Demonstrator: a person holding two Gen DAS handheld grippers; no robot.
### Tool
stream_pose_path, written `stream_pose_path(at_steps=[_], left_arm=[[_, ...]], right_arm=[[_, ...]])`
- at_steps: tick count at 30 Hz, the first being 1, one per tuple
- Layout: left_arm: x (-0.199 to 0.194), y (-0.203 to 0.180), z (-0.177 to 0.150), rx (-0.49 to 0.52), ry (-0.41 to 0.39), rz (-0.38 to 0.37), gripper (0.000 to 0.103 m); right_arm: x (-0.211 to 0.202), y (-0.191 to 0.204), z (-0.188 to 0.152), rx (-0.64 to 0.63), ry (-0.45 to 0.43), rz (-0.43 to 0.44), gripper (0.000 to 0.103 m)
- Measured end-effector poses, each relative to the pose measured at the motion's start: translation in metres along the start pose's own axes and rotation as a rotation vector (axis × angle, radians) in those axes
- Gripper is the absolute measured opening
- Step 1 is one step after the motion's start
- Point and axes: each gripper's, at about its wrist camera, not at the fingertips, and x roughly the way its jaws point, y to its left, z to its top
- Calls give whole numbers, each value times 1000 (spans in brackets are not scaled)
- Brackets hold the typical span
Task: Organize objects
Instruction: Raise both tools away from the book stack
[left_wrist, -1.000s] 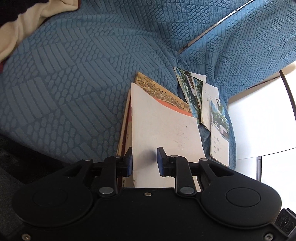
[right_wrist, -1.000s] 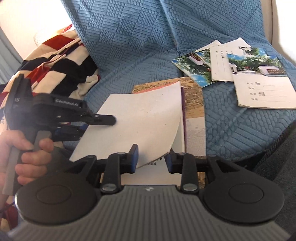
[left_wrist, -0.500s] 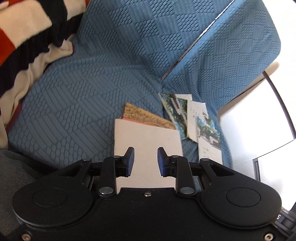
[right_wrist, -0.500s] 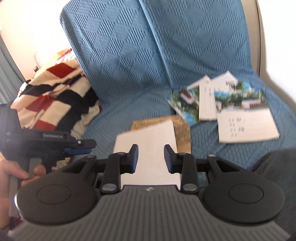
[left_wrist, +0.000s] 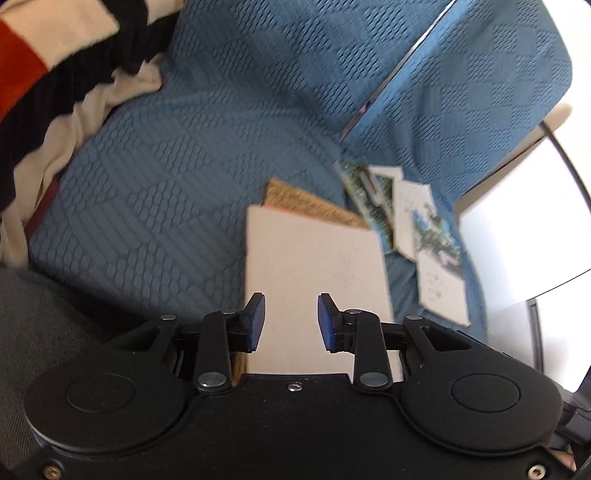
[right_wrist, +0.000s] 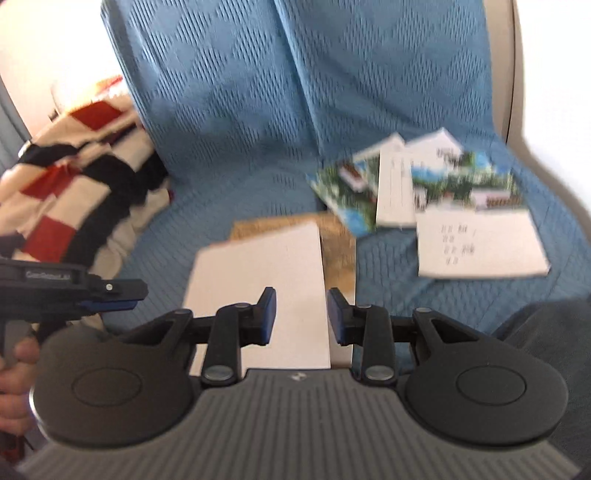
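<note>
Grippers, L (left_wrist: 290, 319) & R (right_wrist: 301, 317), opening, empty, above booklet (right_wrist: 266, 273).

Five booklets (right_wrist: 258, 280), one striped blanket (right_wrist: 74, 192)

A blue textured cover (right_wrist: 229, 110) drapes the sofa; a striped blanket (right_wrist: 74, 177) lies at left; bright white light at upper right.

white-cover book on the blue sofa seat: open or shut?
Shut. The white-cover book lies flat on the brown book, no pages showing, no cover lifted.
</note>
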Motion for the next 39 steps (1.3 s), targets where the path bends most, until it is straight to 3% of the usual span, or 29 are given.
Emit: stream_pose_path(at_steps=[1,7,16,19,29,39], left_arm=[[5,5,-3,-8,14,4,28],[34,27,-16,-56,79,23,29],[53,33,-27,-65,107,14,32],[54,28,-27,-58,109,4,32],[46,19,-27,-33,108,3,33],[11,6,-23,0,32,38,33]], right_arm=[[7,-2,-2,13,21,9,44],[33,-8,-15,72,82,4,43],[51,-7,-25,39,110,-10,41],[49,-7,-25,39,113,3,35],[40,-5,-26,31,151,18,32],[-7,-6,-2,38,52,54,33]])
